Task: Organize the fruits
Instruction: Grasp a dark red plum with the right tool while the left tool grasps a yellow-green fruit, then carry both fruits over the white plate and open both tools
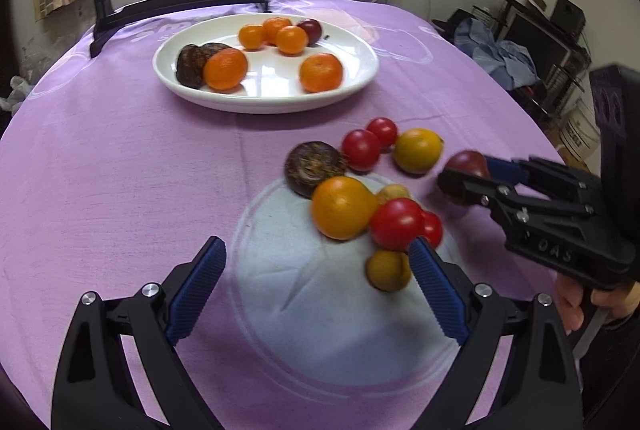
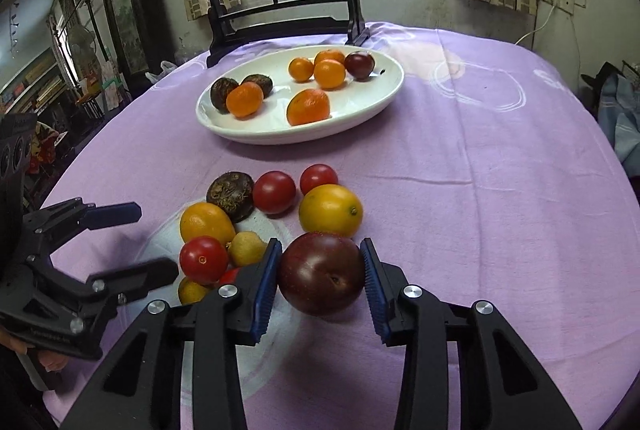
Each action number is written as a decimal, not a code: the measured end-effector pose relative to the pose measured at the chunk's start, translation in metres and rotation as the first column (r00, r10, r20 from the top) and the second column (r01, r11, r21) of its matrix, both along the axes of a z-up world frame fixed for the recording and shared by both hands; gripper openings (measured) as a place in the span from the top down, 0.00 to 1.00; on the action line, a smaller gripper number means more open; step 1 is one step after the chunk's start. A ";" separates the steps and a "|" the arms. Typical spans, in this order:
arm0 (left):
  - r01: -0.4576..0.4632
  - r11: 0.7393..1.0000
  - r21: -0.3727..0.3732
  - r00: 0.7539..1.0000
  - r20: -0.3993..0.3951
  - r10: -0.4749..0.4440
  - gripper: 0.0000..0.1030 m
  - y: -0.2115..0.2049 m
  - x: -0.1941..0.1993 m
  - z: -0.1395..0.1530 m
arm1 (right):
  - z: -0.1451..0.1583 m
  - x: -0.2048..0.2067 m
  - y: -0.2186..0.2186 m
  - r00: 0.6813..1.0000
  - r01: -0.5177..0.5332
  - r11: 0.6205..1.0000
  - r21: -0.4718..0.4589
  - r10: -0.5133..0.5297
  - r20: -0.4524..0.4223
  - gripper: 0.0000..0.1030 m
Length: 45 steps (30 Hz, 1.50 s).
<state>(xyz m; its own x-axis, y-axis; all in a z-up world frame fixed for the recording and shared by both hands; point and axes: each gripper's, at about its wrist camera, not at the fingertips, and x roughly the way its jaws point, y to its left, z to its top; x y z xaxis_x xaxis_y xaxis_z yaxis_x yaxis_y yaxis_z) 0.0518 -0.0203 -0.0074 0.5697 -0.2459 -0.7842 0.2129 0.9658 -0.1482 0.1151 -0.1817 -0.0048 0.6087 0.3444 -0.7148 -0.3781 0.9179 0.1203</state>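
Right wrist view: the right gripper [image 2: 322, 272] is closed on a dark plum [image 2: 321, 273], both blue pads touching its sides; whether the plum is lifted off the purple cloth [image 2: 480, 190] cannot be told. Just beyond the plum, a loose cluster is seen: a yellow citrus [image 2: 331, 210], cherry tomatoes [image 2: 274, 192], a dark wrinkled fruit [image 2: 231, 195]. Left of the plum, the left gripper [image 2: 148, 242] is held wide open and empty, nothing between its fingers. Far beyond the plum, the white plate [image 2: 384, 98] is seen, already holding mandarins [image 2: 308, 106] and another plum [image 2: 360, 65]. Step judged in hand: plum pickup. Next called for: a lift clear of the cluster and carriage to the plate, set beside its like.
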 end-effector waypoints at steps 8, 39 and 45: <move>0.090 0.994 0.066 0.996 -0.014 -0.089 0.15 -0.025 -0.005 -0.013 | 0.008 -0.004 -0.008 0.999 0.015 1.000 0.001 -0.015 0.034 0.61; -0.018 0.995 0.098 0.992 0.122 0.006 0.74 0.006 0.033 0.049 | 0.040 0.006 0.008 0.991 0.016 1.000 0.006 -0.017 0.134 0.61; -0.126 0.987 0.096 0.985 0.131 0.113 0.74 0.028 0.089 0.053 | 0.055 0.052 0.037 0.989 -0.005 1.000 -0.003 0.006 0.149 0.61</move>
<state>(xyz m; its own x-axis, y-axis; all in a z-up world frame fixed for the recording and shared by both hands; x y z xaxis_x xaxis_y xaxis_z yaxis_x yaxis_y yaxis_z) 0.1410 0.0074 0.0456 0.6850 -0.0909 -0.7228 0.1054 0.9941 -0.0252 0.1669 -0.1450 0.0504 0.7064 0.3462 -0.6174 -0.3965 0.9161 0.0600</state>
